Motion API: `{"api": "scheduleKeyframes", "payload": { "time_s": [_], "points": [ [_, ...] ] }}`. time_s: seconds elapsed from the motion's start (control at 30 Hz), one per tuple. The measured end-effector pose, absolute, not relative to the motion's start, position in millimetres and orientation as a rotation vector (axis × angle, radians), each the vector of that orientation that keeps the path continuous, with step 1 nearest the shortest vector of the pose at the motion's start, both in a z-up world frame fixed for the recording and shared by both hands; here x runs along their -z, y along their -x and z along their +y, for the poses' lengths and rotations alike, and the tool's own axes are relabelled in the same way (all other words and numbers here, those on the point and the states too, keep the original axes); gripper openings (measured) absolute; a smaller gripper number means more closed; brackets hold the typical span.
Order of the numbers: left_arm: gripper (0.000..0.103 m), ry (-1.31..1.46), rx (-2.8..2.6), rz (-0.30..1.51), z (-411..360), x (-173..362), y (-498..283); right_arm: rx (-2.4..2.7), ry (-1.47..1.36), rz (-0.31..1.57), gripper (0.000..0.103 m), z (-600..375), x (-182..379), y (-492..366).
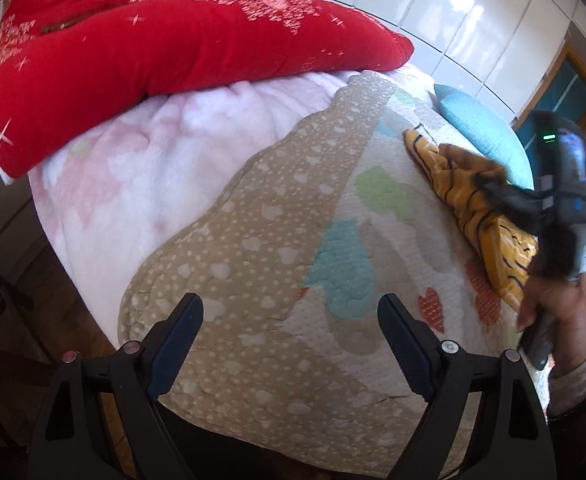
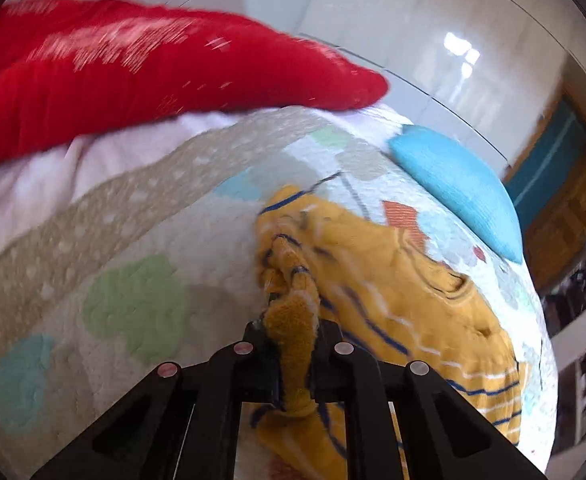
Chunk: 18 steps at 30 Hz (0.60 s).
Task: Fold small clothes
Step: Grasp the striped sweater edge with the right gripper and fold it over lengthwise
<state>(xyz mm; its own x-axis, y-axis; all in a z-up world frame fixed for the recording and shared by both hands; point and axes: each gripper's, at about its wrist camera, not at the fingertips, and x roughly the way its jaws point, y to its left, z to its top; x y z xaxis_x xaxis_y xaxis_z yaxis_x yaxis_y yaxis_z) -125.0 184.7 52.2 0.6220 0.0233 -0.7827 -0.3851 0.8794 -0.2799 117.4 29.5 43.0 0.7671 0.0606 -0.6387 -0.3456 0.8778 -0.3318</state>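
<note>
Over the beige, dotted border of the quilted bed cover, the left gripper hangs with its dark fingers spread wide and nothing between them, tilted down toward the bed. To the right, the mustard-yellow knitted garment with navy and white stripes lies rumpled on the cover's pastel patches, near the light blue knitted cushion. The right gripper is clamped tight on a bunched fold of that garment, the person's hand wrapped round its handle, angled downward. The fold probably goes best if the free gripper takes the opposite edge first, so the knit spreads flat rather than dragging in a lump.
</note>
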Motion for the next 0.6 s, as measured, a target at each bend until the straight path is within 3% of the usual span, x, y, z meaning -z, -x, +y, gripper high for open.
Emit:
{"api": "scheduleKeyframes", "payload": {
  "time_s": [0.2,0.37,0.5,0.6],
  "points": [
    [0.088,0.355,-0.155,0.858,134,-74,110,-0.046,-0.047,0.654,0.009,-170,-97,-107],
    [0.088,0.284,-0.069,0.904,83,-69,88,0.093,-0.233,0.791,0.009,-289,-40,-78],
    [0.088,0.243,0.004,0.942,44,-64,71,0.021,-0.396,0.826,0.01,-324,-4,-60],
    [0.088,0.196,0.039,0.95,18,-66,62,0.018,-0.43,0.793,0.026,-333,-8,-55]
  ]
}}
